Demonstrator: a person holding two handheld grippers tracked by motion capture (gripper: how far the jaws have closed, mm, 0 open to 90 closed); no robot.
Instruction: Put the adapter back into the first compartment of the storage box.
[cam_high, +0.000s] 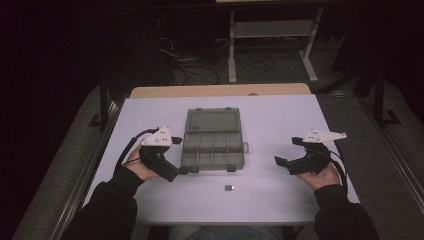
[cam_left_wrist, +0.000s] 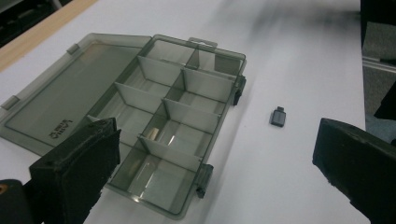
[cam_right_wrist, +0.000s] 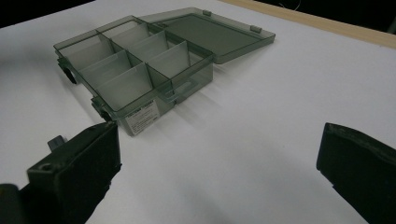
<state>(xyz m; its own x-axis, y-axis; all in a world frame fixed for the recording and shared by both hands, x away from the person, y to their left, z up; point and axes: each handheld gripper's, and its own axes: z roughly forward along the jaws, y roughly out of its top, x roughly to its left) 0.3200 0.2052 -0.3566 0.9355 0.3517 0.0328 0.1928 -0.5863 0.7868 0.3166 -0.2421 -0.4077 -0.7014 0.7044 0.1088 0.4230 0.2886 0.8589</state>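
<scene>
While the compartment box (cam_high: 213, 140) lies open on the table (cam_high: 280, 195), the small adapter (cam_high: 229, 188) waits outside; both hand-held grippers, left (cam_high: 182, 156) and right (cam_high: 284, 152), gape empty.

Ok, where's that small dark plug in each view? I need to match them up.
High view: plug lies on the table, just in front of the box, toward the person.
Left gripper view: plug right of centre, right of the box.
Right gripper view: plug at far left, peeking over the finger.
Shared landmark: the box and its latched front wall.
</scene>
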